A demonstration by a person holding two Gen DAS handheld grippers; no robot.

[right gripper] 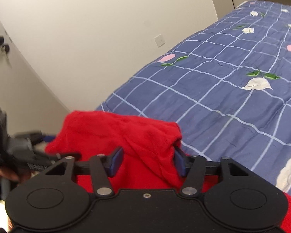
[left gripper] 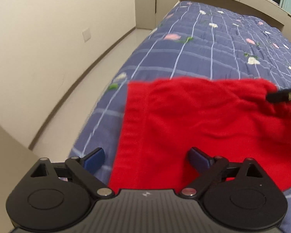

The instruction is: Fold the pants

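Your left gripper (left gripper: 146,156) stands wide open, holding nothing, over the near edge of the red pants (left gripper: 203,120), which lie just ahead on the bed (left gripper: 184,54). Your right gripper (right gripper: 147,162) is part-closed around a raised fold, pads not visibly pressing. Pants look folded at least once; bunched far corner needs flattening. Checked floral quilt; plain walls, pale floor at left

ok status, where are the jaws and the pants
Left gripper open over the red pants. Right gripper part open, raised fold between the jaws, grip unclear. Pants on the blue quilt, nothing in the way.
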